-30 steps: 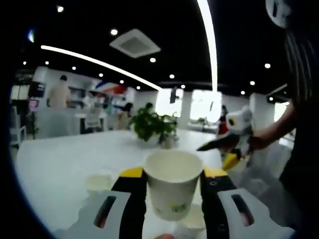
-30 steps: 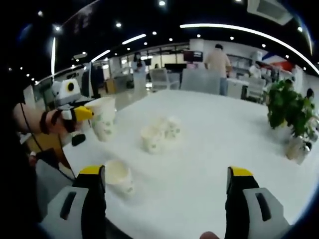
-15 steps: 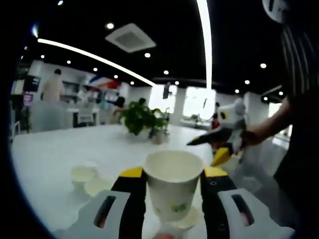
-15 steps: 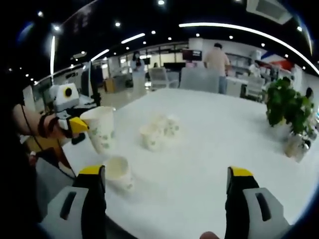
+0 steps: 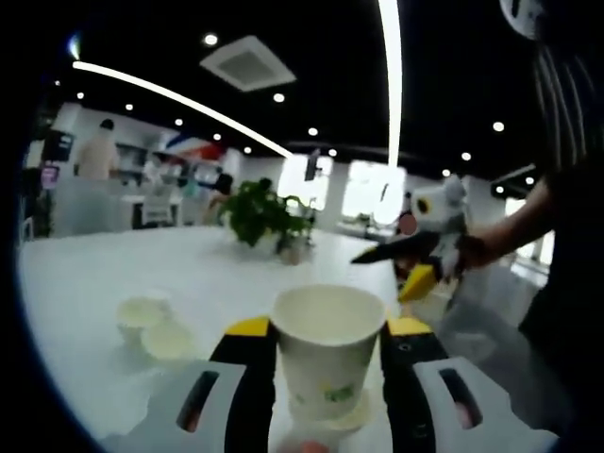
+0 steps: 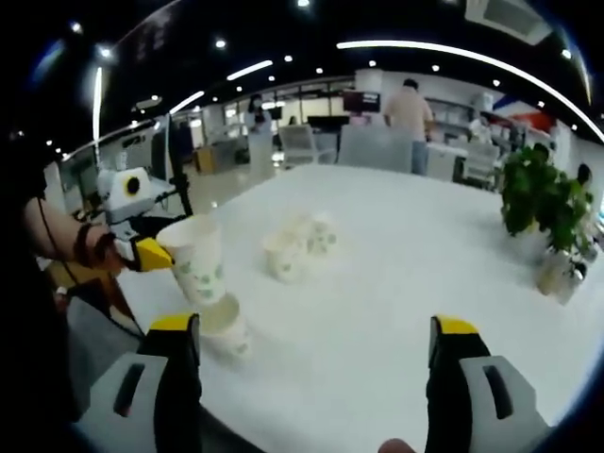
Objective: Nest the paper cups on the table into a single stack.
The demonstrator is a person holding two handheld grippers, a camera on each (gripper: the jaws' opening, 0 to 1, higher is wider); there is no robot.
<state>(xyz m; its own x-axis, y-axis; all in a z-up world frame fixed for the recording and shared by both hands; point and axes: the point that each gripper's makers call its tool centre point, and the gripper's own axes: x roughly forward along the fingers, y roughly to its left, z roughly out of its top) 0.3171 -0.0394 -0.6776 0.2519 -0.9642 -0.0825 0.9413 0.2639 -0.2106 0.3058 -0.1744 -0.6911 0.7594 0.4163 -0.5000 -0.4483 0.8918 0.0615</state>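
In a dim office hall lit by ceiling strips, the left gripper (image 5: pixel 327 351) clamps an upright paper cup (image 5: pixel 327 355) just above another cup (image 6: pixel 226 329) on the white table (image 6: pixel 396 283), near a potted plant (image 6: pixel 543 209), while the right gripper (image 6: pixel 316 354) hangs wide open, empty.

The left gripper (image 5: pixel 327 332) has two chunky black jaws with yellow caps on the tips, sitting in pale grey housings that each have a dark oval slot. The right gripper (image 6: pixel 313 332) is built the same way: black jaws, yellow tips, grey shells with slots. Seen from the side, each one has a white box body on top. The person wears a dark top, plus dark straps around the left wrist (image 6: pixel 87 247).
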